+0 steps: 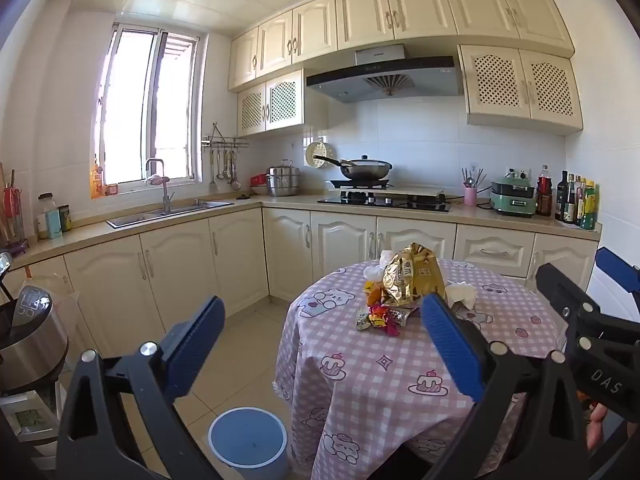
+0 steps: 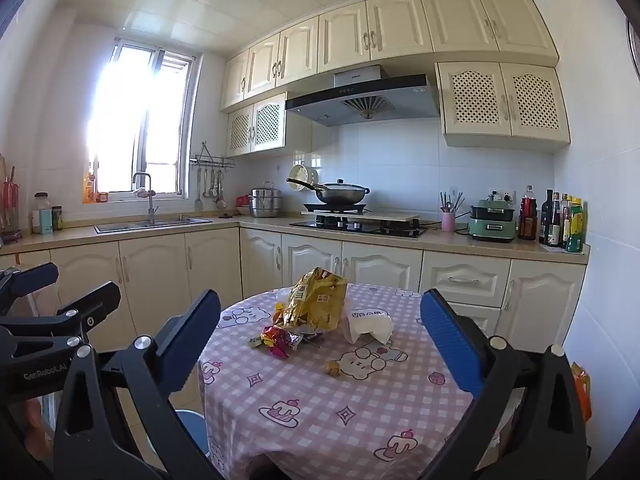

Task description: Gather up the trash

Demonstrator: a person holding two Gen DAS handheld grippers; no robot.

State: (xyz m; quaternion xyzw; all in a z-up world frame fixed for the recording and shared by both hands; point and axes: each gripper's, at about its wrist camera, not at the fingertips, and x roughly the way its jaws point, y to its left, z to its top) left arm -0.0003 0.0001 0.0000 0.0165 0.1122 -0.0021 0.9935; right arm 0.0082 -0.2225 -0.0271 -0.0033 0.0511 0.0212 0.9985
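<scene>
- The left gripper (image 1: 320, 332) has its jaws spread wide with nothing between them; its blue pads (image 1: 450, 344) frame the near edge of the round table (image 1: 400, 400), and it hangs in the air short of the trash.
- The right gripper (image 2: 320, 336) is likewise gaping and empty, held above the table's near side, with its pads at 9 and 3 o'clock around the pile.
- The left gripper's black frame shows at 9 o'clock in the right wrist view; the right one shows at 3 o'clock in the left wrist view.
- Trash sits around the middle of the table: a crumpled gold snack bag (image 2: 316, 300) standing up, small bright candy wrappers (image 2: 278, 340) touching its base at 7 o'clock, a white crumpled tissue (image 2: 370, 326) just beside it at 3 o'clock.
- A small brown scrap (image 2: 333, 368) lies apart, at 6 o'clock from the bag.
- The table wears a pink checked cloth (image 2: 320, 420) printed with bears and cakes.
- A blue bin (image 1: 248, 440) stands on the floor at the table's 8 o'clock, open side up.
- Beyond, a counter (image 2: 240, 222) carries a wok (image 2: 340, 194) at 12 o'clock.
</scene>
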